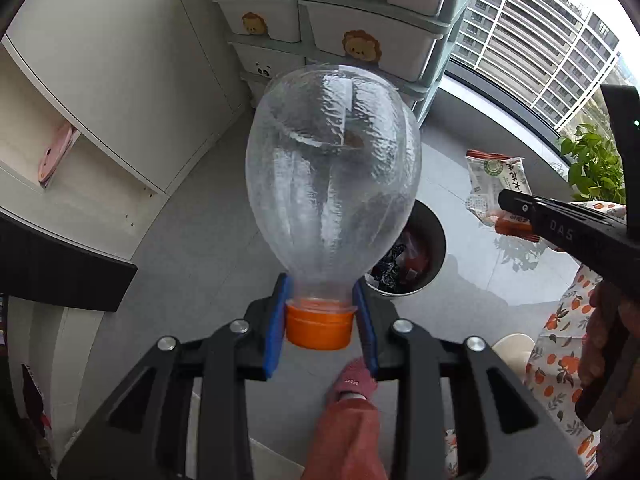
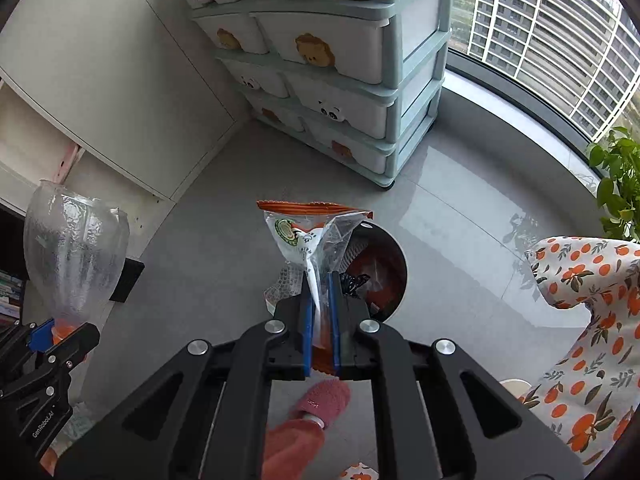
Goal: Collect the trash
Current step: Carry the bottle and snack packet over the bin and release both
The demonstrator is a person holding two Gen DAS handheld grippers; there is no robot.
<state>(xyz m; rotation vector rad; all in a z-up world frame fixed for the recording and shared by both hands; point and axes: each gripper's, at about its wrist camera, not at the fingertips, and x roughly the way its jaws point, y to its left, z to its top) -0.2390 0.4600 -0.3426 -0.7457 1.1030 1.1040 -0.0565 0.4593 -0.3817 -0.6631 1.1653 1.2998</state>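
My left gripper [image 1: 322, 322] is shut on the neck of a clear plastic bottle [image 1: 334, 168] with an orange cap [image 1: 320, 326], held bottom-up in the air. The bottle also shows in the right wrist view [image 2: 74, 240]. My right gripper [image 2: 320, 316] is shut on a white and orange snack wrapper [image 2: 308, 232], held above the round trash bin [image 2: 394, 264]. In the left wrist view the wrapper [image 1: 494, 178] hangs from the right gripper [image 1: 506, 208] to the right of the bin [image 1: 438, 248], which holds dark and red trash.
A drawer unit with animal stickers [image 2: 340, 80] stands at the back by the window. White cabinets [image 1: 100, 80] line the left. A cloth with orange print [image 2: 592, 320] and a green plant [image 2: 618, 184] are on the right. My slippered foot [image 2: 320, 400] is below.
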